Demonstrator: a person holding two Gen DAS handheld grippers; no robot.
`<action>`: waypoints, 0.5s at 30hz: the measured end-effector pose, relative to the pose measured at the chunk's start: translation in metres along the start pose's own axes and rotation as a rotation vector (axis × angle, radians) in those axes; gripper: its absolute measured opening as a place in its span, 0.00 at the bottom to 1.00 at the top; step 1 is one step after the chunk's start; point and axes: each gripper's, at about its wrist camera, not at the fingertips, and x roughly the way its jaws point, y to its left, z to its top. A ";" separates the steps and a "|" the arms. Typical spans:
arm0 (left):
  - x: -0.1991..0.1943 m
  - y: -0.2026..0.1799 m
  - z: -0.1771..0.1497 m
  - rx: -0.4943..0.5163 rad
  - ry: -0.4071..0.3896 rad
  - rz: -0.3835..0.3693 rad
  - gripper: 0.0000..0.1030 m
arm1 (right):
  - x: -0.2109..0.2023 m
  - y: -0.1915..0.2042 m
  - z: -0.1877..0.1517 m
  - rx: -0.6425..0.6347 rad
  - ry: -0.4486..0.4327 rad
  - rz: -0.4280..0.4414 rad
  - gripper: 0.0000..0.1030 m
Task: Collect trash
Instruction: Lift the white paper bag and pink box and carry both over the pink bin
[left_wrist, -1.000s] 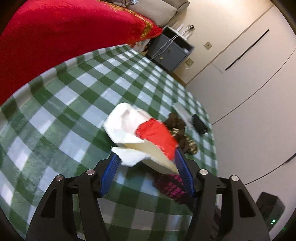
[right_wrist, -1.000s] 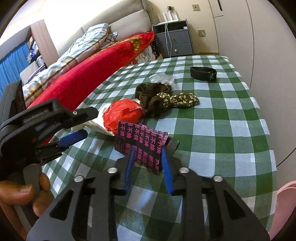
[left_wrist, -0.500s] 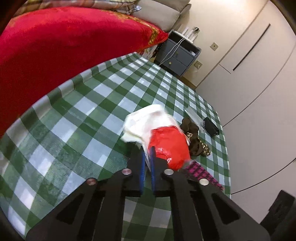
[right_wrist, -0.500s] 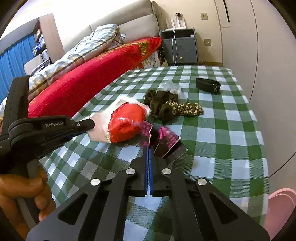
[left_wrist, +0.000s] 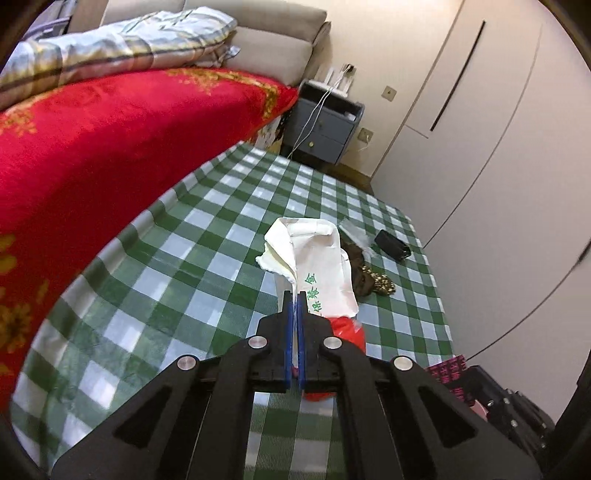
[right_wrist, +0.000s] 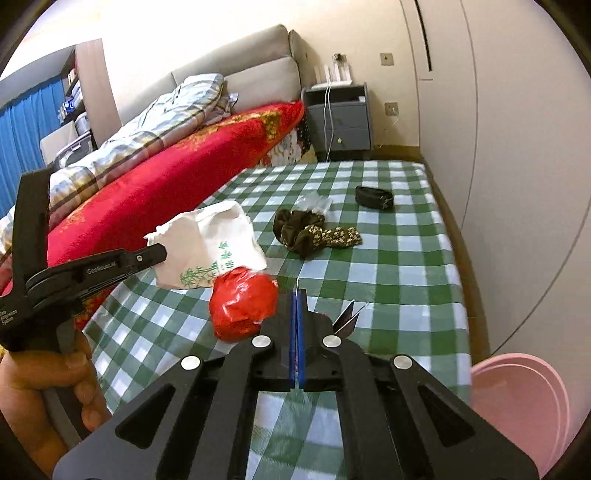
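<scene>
My left gripper (left_wrist: 295, 295) is shut on a white bag with green print (left_wrist: 317, 266), held up off the green-checked sheet (left_wrist: 207, 280). A red plastic bag (left_wrist: 347, 328) hangs from its lower end. In the right wrist view the left gripper (right_wrist: 155, 253) holds that white bag (right_wrist: 218, 243) at the left, with the red plastic bag (right_wrist: 243, 306) dangling below it. My right gripper (right_wrist: 297, 293) is shut on a pink-and-black wrapper (right_wrist: 345, 319), whose folded edge sticks out to the right of the fingers. The wrapper (left_wrist: 448, 373) also shows at the lower right of the left wrist view.
Dark brown patterned socks (right_wrist: 317, 232), a scrap of clear plastic (right_wrist: 316, 201) and a black band (right_wrist: 373, 192) lie further along the sheet. A pink basin (right_wrist: 517, 406) stands off the bed's right edge. A red blanket (right_wrist: 166, 184) borders the left; a hand (right_wrist: 37, 387) grips the left tool.
Both grippers went from open to shut, the left on the white bag, the right on the wrapper. Both have since risen, lifting the bags and wrapper off the sheet.
</scene>
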 end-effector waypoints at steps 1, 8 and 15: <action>-0.005 -0.002 0.000 0.010 -0.008 0.000 0.02 | -0.005 0.001 -0.001 -0.002 -0.005 -0.003 0.01; -0.042 -0.012 -0.004 0.098 -0.073 0.007 0.02 | -0.040 0.003 -0.007 -0.009 -0.038 -0.026 0.01; -0.058 -0.011 -0.009 0.132 -0.078 -0.002 0.02 | -0.075 0.003 -0.008 -0.020 -0.080 -0.049 0.01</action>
